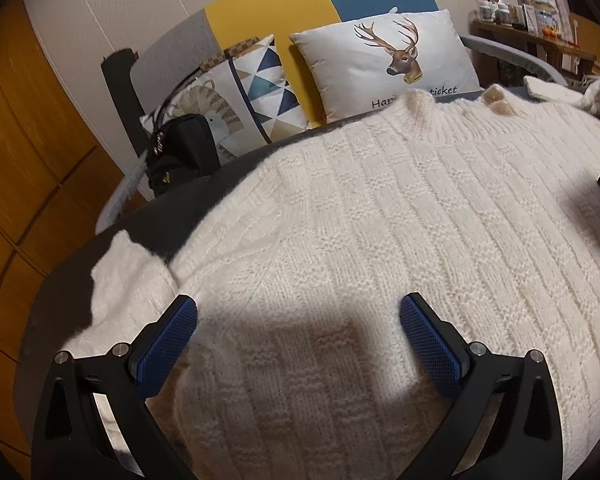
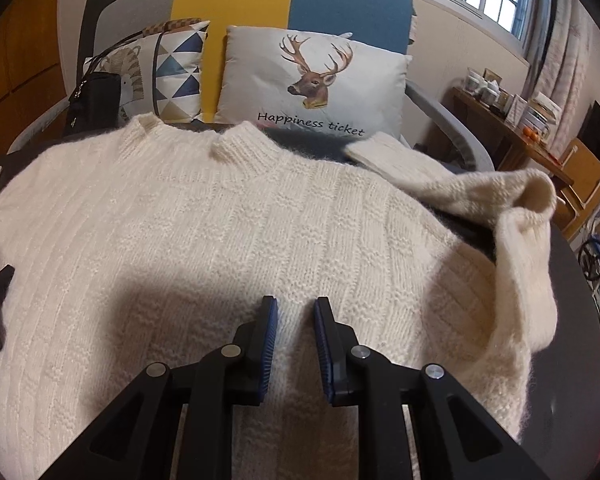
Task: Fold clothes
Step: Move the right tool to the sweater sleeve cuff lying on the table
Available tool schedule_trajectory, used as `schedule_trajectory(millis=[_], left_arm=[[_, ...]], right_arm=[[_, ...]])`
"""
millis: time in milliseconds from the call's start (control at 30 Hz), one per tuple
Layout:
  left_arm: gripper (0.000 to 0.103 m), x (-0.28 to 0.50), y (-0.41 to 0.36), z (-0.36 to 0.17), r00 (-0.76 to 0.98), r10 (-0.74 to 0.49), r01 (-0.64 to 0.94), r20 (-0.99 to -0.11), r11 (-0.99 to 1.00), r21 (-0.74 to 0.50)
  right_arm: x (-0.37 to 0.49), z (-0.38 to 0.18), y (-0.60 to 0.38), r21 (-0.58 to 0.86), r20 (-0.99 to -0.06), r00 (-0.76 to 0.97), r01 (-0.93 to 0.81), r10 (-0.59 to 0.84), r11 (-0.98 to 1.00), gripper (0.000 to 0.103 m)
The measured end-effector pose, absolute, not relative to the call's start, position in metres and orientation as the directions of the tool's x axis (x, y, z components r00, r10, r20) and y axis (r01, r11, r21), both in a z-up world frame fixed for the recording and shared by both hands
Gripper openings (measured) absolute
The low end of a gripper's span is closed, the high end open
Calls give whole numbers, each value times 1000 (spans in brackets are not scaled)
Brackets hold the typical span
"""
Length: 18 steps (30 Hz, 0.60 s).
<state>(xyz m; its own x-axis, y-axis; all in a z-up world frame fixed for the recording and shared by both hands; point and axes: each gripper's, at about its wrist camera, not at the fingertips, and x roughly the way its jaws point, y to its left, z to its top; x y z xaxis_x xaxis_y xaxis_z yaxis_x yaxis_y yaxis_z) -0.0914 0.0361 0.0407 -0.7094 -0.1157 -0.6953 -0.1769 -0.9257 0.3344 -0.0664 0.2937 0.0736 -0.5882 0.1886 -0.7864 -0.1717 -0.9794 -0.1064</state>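
Wide-open left gripper (image 1: 298,316) and narrowly parted, empty right gripper (image 2: 296,308) above flat cream sweater (image 2: 220,232)

Cream sweater (image 2: 228,232) spread flat, right claw (image 2: 296,308) narrowly parted above

A cream knitted sweater (image 2: 228,232) with ribbed and basket-weave texture lies spread flat, its collar (image 2: 240,144) toward the deer pillow (image 2: 312,80) and just before it. One sleeve (image 2: 512,216) is bunched and raised at the side, below that pillow.
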Motion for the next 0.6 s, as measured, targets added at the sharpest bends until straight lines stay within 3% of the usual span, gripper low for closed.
schedule_trajectory(millis=[133,200,400,467,600], left_arm=[[103,-86,26,40,-694,-92,-175,-714,-940,292],[103,-84,22,40,-694,-91,-167,-714,-945,282],[103,-86,22,40,-690,-81,-169,-720,-948,269],[103,-86,20,40,-686,-69,-172,-724,-952,254],[103,-85,23,41,-693,-73,-173,-717,-949,263]], right_arm=[[-72,85,295,-74,-826,-546,-148,143,-986,19],[-73,96,299,-34,-802,-586,-141,111,-989,19],[-92,82,309,-191,-796,-555,-149,242,-970,22],[-82,78,320,-202,-771,-581,-164,261,-965,27],[-64,81,349,-78,-783,-589,-222,198,-972,29]])
